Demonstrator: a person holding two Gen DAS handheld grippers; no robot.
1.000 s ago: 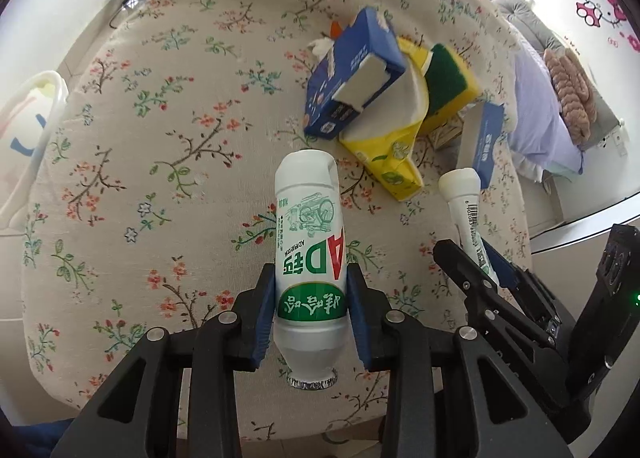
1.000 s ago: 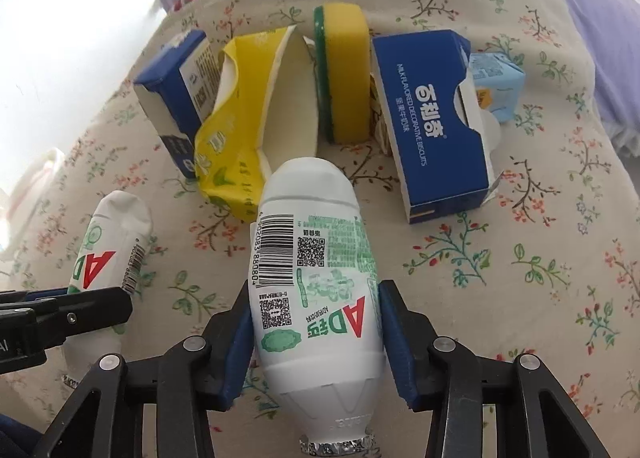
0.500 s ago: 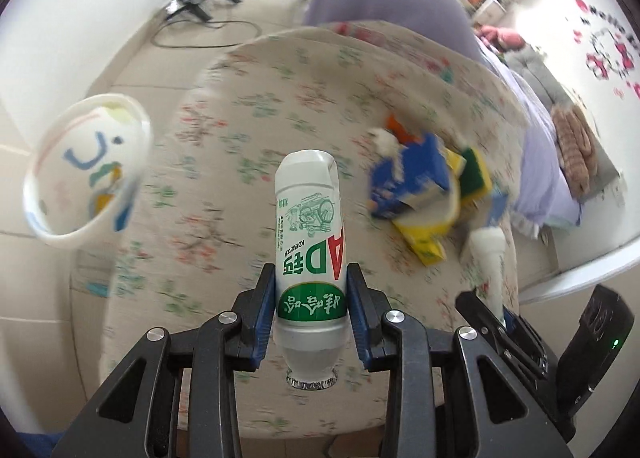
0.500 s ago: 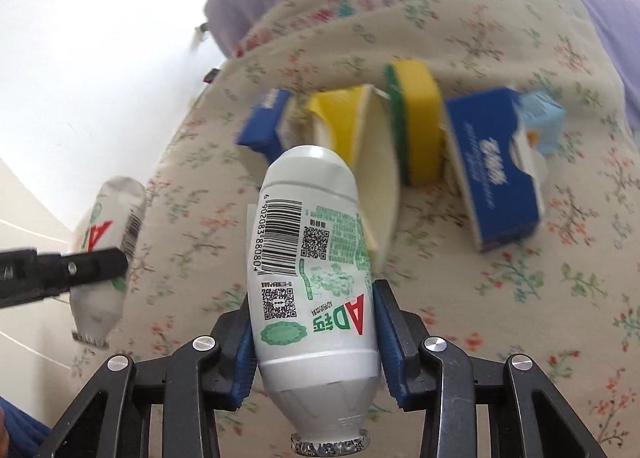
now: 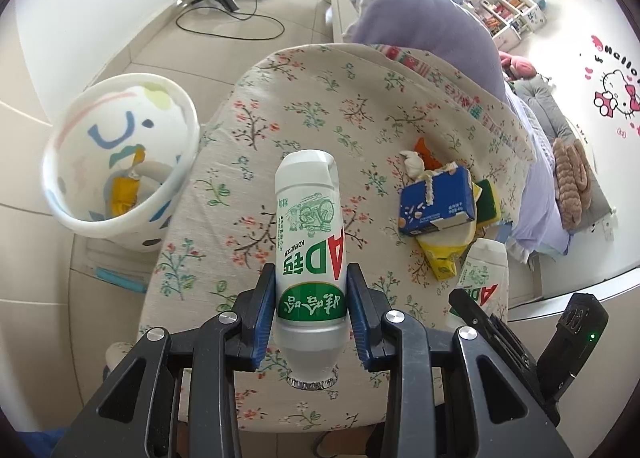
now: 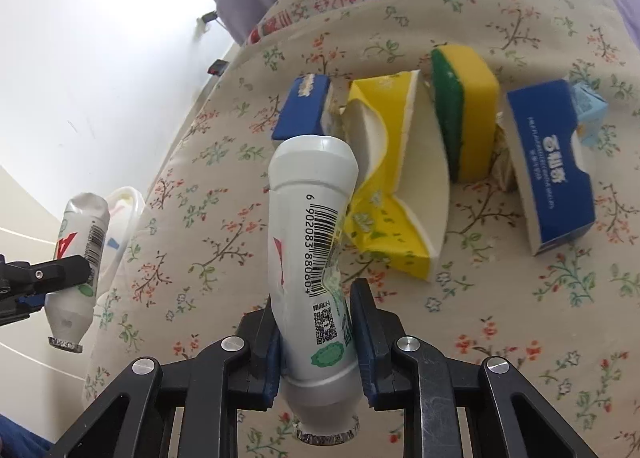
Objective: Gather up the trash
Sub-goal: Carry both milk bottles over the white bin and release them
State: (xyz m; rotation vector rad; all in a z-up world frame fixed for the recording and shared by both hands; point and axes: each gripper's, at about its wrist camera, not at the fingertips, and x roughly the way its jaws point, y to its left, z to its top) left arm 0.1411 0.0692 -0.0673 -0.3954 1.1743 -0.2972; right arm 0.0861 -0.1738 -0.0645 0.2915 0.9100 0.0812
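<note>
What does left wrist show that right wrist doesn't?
Left wrist only: inside of the white bin with trash already in it, the tiled floor, the orange wrapper.
Right wrist only: the light-blue carton, and the right gripper closing on its squashed bottle.
Both: the left gripper clamping its bottle, the yellow tissue pack, the sponge, the floral cover.

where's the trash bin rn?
Left wrist view, far left: the bin stands on the floor beside the floral-covered bed, left of the bottle in the left gripper.
</note>
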